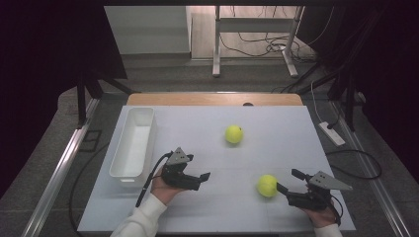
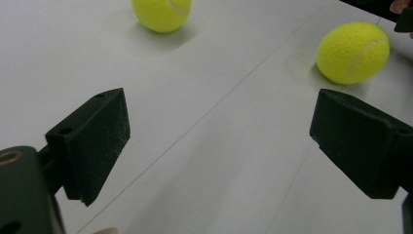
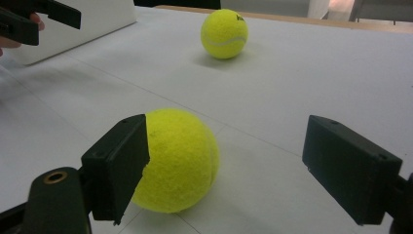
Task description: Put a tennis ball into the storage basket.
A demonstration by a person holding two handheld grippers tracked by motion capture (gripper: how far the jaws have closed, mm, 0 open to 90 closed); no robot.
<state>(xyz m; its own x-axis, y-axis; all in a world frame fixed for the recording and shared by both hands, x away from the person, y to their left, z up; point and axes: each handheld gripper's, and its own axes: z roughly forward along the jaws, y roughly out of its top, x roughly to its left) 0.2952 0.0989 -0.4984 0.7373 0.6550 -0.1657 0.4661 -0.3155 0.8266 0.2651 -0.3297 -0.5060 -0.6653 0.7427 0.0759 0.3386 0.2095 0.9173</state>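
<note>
Two balls lie on the mat; the near ball (image 1: 267, 185), lower right of centre, sits just left of the right gripper (image 1: 289, 181), jaws spread, nothing held. Left gripper (image 1: 203, 179), also spread, is farther off.

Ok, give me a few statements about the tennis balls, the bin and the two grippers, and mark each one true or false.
1. Two tennis balls lie on the white table top. True: the near tennis ball and the far tennis ball.
2. The right gripper is shut on the near tennis ball. False: its jaws stand open, with the ball on the table just ahead, by one jaw.
3. The left gripper is open and holds nothing. True.
4. The far tennis ball lies in the white bin. False: it lies on the table, to the right of the bin.
5. The white bin stands at the table's right edge. False: it stands at the left.
</note>
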